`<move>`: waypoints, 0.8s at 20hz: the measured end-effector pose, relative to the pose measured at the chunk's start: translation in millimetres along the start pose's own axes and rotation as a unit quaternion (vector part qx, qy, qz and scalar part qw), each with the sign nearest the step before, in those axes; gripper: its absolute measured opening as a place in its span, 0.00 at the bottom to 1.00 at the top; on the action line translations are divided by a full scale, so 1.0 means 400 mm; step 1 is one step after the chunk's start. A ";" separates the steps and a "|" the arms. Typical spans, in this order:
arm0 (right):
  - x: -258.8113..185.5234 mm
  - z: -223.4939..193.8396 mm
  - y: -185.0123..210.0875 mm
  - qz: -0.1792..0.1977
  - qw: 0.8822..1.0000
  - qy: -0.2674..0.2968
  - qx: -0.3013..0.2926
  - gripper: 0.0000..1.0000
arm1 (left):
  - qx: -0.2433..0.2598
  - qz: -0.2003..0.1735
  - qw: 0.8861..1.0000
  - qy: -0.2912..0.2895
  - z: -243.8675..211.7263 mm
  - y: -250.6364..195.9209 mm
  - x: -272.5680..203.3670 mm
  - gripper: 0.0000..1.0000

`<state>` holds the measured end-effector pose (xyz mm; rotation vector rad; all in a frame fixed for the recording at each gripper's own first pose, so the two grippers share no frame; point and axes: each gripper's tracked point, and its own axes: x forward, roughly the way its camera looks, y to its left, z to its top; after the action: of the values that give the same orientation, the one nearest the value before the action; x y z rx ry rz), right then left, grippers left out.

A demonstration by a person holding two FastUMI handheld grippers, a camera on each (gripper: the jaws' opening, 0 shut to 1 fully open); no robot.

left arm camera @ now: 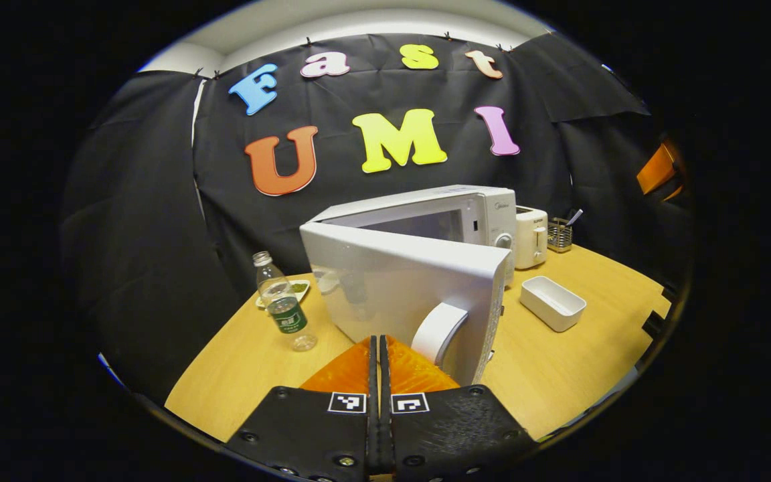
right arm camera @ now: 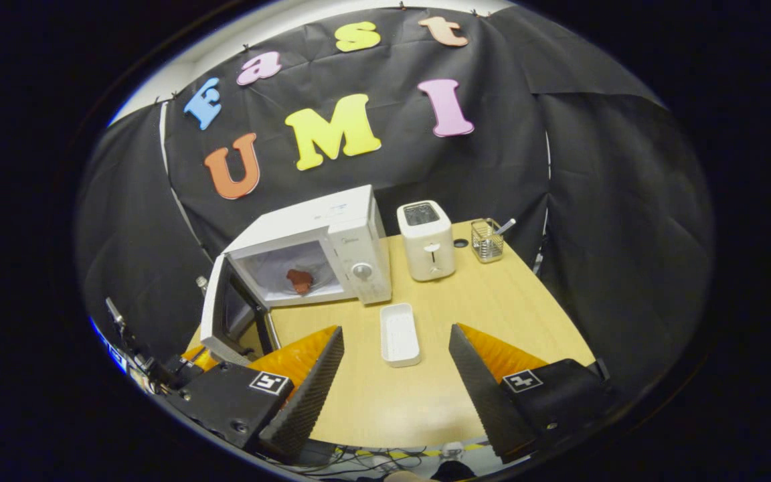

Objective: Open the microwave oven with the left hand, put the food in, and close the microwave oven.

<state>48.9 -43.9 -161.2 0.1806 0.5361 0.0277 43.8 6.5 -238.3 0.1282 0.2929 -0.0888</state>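
The white microwave point(right arm camera: 359, 241) stands at the back of the table with its door point(right arm camera: 215, 314) swung open to the left. A reddish-brown piece of food point(right arm camera: 300, 280) lies inside the cavity. In the left gripper view the door's outer face point(left arm camera: 385, 288) is close ahead, with its curved white handle point(left arm camera: 438, 331). My left gripper point(left arm camera: 379, 340) is shut with nothing between its fingers, its tips at the door's lower part just left of the handle. My right gripper point(right arm camera: 396, 329) hangs open above the table's front, holding nothing.
A white rectangular dish point(right arm camera: 400, 333) lies in front of the microwave, below my right gripper. A white toaster point(right arm camera: 427, 249) and a wire utensil holder point(right arm camera: 487, 239) stand to its right. A plastic bottle point(left arm camera: 285, 304) and a small plate point(left arm camera: 295, 289) sit left of the door.
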 end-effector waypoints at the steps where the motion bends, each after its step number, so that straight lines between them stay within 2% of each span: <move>1: 0.007 0.007 -0.016 0.000 1.000 0.002 0.000 1.00 | -0.001 -0.006 1.000 -0.002 0.010 -0.029 0.017 0.00; 7: 0.067 0.056 -0.085 0.006 1.000 0.011 -0.003 1.00 | -0.009 -0.021 1.000 -0.004 0.049 -0.137 0.121 0.00; 16: 0.133 0.105 -0.146 0.015 1.000 0.017 0.000 1.00 | -0.004 -0.029 1.000 -0.001 0.101 -0.236 0.285 0.00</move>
<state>115.0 -104.2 -163.0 0.1887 0.5678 0.0601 153.8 -100.1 -244.2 0.1126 0.2941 -0.1449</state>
